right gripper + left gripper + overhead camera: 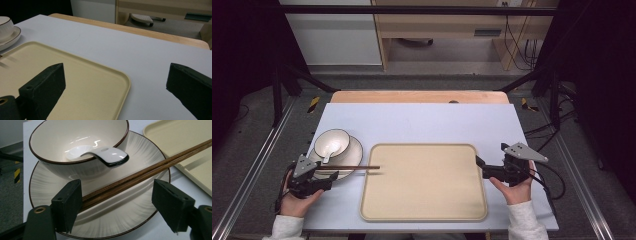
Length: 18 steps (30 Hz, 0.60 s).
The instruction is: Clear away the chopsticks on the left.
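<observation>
In the left gripper view our left gripper [117, 195] has its jaws apart around the near end of the chopsticks [140, 176]; one pad sits right against the wood, the other is well clear, so nothing is clamped. The pair lies across the front of the plate [112, 220], running on over the rim to the corner of the tray [180, 142]. We judge them light, stiff and slim, with smooth dark-brown wood that could roll or scissor apart if pinched unevenly. So we would take hold near this thicker end, squeezing across both sticks at once so they stay side by side. The plate is glazed ceramic, cream with fine radial streaks and a thin brown edge; it looks hard, slick and breakable. On it stands a matching bowl [62, 135] with a white glossy spoon [105, 153] hooked over its rim, close enough to be knocked. The tray is matte beige, rounded at the corners, with a low raised lip. Our right gripper [115, 87] hangs open at the tray's far edge, with nothing between its pads.
</observation>
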Each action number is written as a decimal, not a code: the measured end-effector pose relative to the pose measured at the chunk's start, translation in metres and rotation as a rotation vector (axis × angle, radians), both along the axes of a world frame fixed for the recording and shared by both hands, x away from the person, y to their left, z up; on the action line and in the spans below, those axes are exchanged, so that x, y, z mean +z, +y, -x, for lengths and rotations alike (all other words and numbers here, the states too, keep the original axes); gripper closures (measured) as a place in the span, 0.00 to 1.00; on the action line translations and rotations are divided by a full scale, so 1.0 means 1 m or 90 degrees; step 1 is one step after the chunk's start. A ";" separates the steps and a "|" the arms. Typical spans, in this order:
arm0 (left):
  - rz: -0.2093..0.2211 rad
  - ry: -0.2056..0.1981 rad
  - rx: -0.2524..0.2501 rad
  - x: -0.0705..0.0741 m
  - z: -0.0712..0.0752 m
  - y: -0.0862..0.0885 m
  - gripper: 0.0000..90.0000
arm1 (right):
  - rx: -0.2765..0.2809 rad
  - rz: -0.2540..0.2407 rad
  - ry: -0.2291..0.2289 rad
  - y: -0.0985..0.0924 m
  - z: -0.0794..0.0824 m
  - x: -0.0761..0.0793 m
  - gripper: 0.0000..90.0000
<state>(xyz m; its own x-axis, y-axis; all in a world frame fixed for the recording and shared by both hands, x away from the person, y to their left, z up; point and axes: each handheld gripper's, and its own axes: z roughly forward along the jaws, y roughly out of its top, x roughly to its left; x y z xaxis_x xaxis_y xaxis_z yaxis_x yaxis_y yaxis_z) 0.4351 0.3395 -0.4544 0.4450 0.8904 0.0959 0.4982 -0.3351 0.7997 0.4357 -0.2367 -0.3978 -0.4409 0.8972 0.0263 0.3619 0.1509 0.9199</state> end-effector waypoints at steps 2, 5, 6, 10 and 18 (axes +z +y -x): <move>-0.003 0.004 0.000 -0.001 -0.001 0.001 0.31 | 0.001 0.000 0.002 0.001 0.000 0.000 0.03; -0.008 0.006 0.003 -0.002 -0.002 0.000 0.33 | 0.000 0.000 0.002 0.001 0.000 0.000 0.03; -0.008 0.007 0.004 -0.002 -0.002 0.000 0.33 | 0.000 0.001 0.001 0.001 0.000 0.000 0.03; -0.010 0.005 0.005 -0.002 -0.002 0.000 0.34 | 0.001 0.003 0.001 0.001 0.000 -0.001 0.03; -0.032 0.020 0.001 -0.003 -0.002 -0.002 0.41 | 0.005 -0.002 0.003 0.001 0.000 0.000 0.03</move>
<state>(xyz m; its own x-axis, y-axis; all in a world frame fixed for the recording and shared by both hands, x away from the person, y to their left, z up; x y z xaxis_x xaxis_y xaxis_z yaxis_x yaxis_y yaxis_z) 0.4372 0.3374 -0.4570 0.4476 0.8851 0.1274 0.5226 -0.3745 0.7659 0.4361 -0.2357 -0.3982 -0.4475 0.8938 0.0311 0.3651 0.1509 0.9187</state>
